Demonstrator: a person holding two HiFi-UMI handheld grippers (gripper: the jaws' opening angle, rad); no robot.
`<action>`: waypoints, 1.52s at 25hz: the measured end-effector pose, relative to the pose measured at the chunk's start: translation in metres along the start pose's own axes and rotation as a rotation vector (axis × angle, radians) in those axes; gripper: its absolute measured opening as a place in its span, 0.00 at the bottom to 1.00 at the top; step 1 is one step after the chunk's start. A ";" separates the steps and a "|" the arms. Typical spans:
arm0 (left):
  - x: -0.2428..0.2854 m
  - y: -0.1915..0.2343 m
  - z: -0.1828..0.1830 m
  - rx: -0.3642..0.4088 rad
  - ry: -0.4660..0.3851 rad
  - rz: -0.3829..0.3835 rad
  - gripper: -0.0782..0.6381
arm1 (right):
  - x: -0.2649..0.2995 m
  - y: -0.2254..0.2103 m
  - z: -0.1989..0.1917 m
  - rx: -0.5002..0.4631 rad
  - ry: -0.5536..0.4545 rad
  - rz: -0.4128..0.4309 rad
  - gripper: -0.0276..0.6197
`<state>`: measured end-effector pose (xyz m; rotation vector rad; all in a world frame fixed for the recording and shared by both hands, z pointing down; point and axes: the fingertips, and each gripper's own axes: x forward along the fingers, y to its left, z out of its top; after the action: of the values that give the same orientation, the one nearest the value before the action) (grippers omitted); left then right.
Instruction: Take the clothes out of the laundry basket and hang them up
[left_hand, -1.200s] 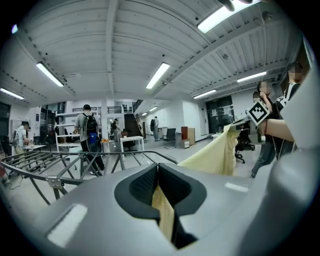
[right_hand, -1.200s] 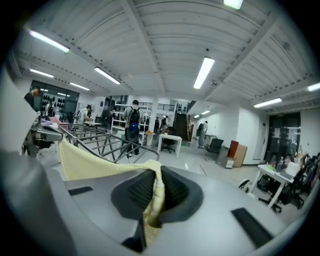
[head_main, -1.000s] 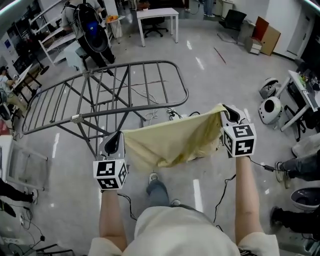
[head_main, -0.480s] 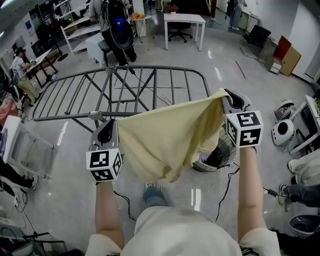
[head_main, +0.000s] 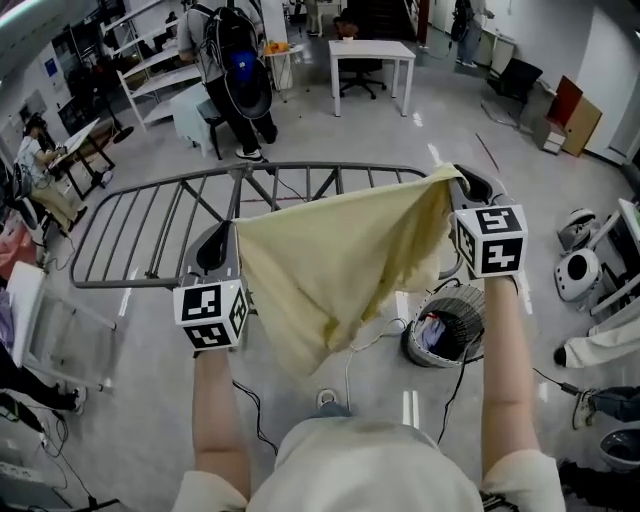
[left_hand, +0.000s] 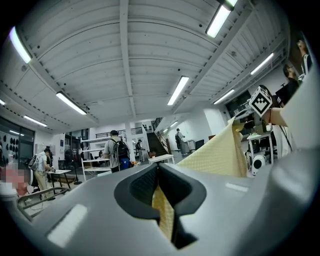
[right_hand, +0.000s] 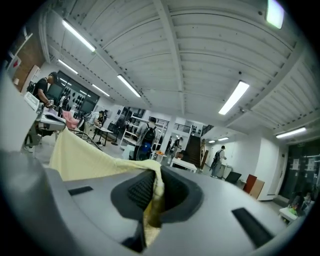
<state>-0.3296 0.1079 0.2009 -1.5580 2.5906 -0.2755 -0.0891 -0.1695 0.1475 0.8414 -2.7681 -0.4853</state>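
Head view, at the drying rack (head_main: 150, 222): both grippers are clamped shut on the top corners of a yellow cloth (head_main: 330, 270). Each pinch takes only a thin corner, so a snag on the rack's near rail could pull one free and drop the cloth. It spans from left gripper (head_main: 218, 248) to right gripper (head_main: 470, 188), sagging below them on the rack's near side. The laundry basket (head_main: 440, 338) stands by the rack's end.
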 end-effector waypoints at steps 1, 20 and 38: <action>0.009 0.009 -0.001 0.002 0.001 -0.009 0.13 | 0.009 0.004 0.002 0.005 0.006 -0.009 0.06; 0.179 0.060 -0.023 0.029 0.016 -0.089 0.13 | 0.160 -0.023 -0.010 0.035 0.089 -0.109 0.06; 0.354 0.080 -0.038 0.028 0.083 0.002 0.13 | 0.351 -0.080 -0.032 0.020 0.138 -0.035 0.06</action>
<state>-0.5724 -0.1644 0.2226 -1.5667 2.6379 -0.3829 -0.3255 -0.4403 0.1833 0.8938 -2.6406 -0.3898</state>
